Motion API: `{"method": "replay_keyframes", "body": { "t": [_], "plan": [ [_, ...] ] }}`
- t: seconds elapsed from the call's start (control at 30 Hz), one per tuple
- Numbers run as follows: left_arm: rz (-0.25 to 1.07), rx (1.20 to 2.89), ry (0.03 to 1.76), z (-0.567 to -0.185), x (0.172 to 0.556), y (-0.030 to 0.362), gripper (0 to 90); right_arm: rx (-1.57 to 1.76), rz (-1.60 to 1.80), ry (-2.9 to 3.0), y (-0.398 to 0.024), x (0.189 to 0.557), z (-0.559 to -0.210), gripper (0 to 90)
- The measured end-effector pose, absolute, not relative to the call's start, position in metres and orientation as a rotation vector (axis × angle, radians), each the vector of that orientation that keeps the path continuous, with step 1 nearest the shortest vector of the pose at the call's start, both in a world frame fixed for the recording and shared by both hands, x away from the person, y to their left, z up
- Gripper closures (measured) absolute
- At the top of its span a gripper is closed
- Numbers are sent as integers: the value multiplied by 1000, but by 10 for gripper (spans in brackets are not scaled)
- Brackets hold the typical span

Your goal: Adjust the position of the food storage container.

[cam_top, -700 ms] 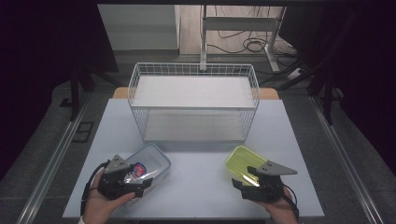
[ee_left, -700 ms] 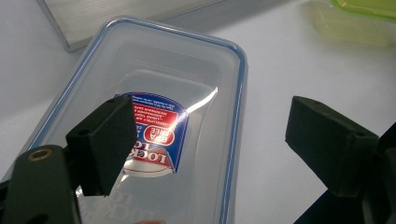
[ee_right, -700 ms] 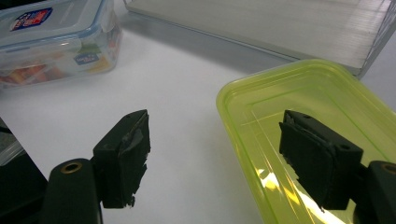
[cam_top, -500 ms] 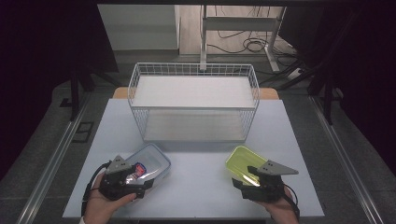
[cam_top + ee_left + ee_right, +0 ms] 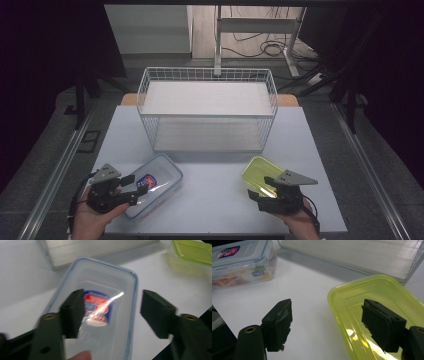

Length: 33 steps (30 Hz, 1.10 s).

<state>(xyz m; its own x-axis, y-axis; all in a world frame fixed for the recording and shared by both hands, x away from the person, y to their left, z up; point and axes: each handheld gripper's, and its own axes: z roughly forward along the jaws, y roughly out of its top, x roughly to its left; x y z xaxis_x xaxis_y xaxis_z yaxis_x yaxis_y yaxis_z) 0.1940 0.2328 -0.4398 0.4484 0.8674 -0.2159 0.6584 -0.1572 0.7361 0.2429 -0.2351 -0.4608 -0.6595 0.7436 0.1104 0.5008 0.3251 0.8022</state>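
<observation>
Clear box (image 5: 152,184) sits under our left claw (image 5: 141,186), jaws apart, gripping nothing; right claw (image 5: 256,195) wide open astride green tub's (image 5: 260,171) rim.

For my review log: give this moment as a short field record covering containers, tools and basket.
left tool: open, jaws over the blue-rimmed clear container, one each side of its near right edge
right tool: open, jaws astride the near left rim of the yellow-green container
wire basket: behind both containers, mid-table
table: white
</observation>
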Motion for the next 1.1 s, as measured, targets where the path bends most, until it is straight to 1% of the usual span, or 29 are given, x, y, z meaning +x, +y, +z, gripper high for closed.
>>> {"method": "replay_keyframes", "body": {
  "t": [0.03, 0.1, 0.17, 0.27, 0.3, 0.43, 0.67, 0.77, 0.87, 0.9, 1.03, 1.1],
  "plan": [
    [311, 1892, 1305, -440, 192, 242, 562, 1120, 1250, 2318, -235, 244, -461, 245],
    [287, 1896, 1314, -441, 191, 250, 674, 1124, 1246, 2319, -235, 245, -462, 244],
    [280, 1905, 1327, -443, 189, 257, 765, 1127, 1249, 2319, -235, 246, -462, 244],
    [280, 1905, 1348, -445, 186, 265, 851, 1130, 1249, 2319, -234, 246, -461, 244],
    [281, 1904, 1358, -446, 185, 270, 851, 1126, 1250, 2319, -234, 246, -461, 243],
    [279, 1888, 1433, -454, 176, 292, 900, 1128, 1245, 2320, -234, 246, -461, 242],
    [271, 1924, 1505, -467, 167, 307, 900, 1139, 1238, 2310, -236, 246, -461, 242],
    [236, 1927, 1557, -482, 168, 314, 900, 1145, 1233, 2311, -236, 247, -461, 242],
    [221, 1935, 1574, -488, 170, 314, 900, 1148, 1224, 2315, -236, 248, -462, 241],
    [194, 1944, 1581, -494, 174, 313, 900, 1151, 1222, 2317, -235, 248, -463, 241],
    [156, 1944, 1584, -498, 179, 310, 900, 1144, 1211, 2321, -235, 247, -463, 240],
    [158, 1953, 1587, -499, 180, 308, 900, 1144, 1210, 2319, -235, 247, -463, 240]
  ]
}}
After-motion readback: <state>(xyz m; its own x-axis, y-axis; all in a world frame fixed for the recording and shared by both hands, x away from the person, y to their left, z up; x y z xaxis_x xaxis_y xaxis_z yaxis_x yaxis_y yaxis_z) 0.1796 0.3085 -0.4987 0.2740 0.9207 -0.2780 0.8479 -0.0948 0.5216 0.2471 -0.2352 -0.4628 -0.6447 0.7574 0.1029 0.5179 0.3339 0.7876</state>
